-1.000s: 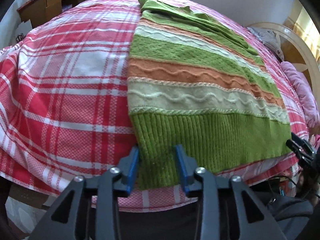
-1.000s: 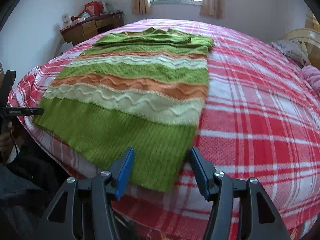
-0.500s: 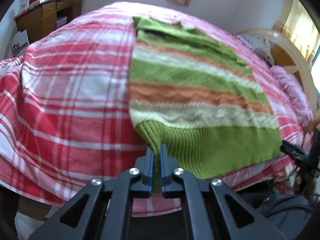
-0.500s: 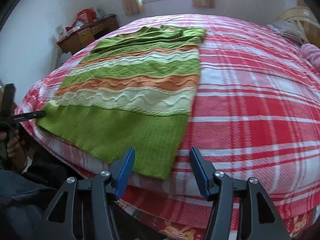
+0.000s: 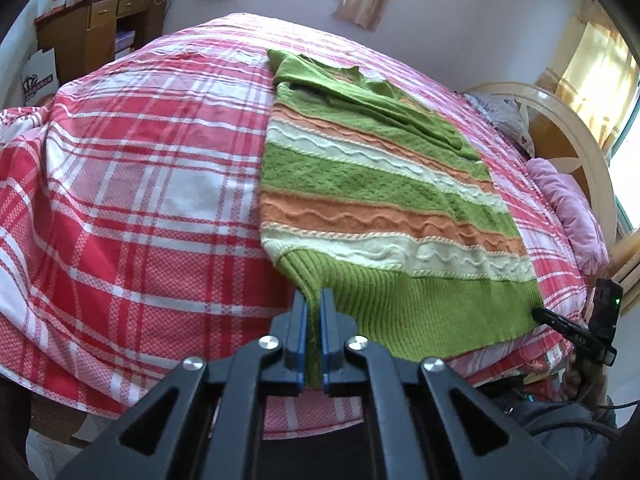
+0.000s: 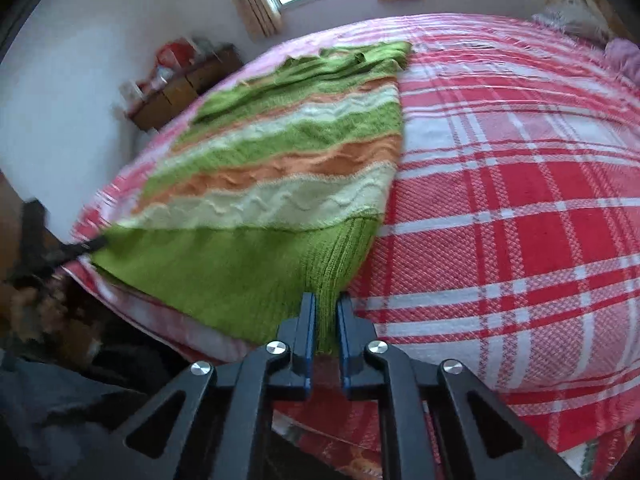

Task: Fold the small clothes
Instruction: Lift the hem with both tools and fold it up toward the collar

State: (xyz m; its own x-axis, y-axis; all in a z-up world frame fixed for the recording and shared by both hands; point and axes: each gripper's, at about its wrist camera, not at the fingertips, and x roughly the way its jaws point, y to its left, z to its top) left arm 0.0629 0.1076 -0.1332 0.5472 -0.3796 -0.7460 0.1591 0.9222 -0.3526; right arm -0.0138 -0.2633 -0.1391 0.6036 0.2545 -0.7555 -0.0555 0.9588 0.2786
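A knitted sweater (image 5: 360, 184) with green, orange and cream stripes lies flat on the bed, its sleeves folded over at the far end. My left gripper (image 5: 313, 300) is shut on the near left corner of the green ribbed hem and holds it slightly raised. My right gripper (image 6: 326, 304) has the near right corner of the sweater (image 6: 280, 160) pinched between its closing jaws. The right gripper's tip (image 5: 560, 324) shows at the hem's far corner in the left wrist view. In the right wrist view the left gripper (image 6: 80, 248) is a dark blur.
The bed carries a red and white plaid sheet (image 5: 140, 200) that hangs over the near edge. A wooden desk (image 5: 92, 24) stands at the back left, and a curved headboard (image 5: 560, 128) with a pink pillow (image 5: 572, 208) lies to the right. A person's hand (image 5: 580, 380) holds the right gripper.
The left gripper shut on the left hem corner and raised it a little. The right gripper, open until half a second ago, closed on the right hem corner and rolled.
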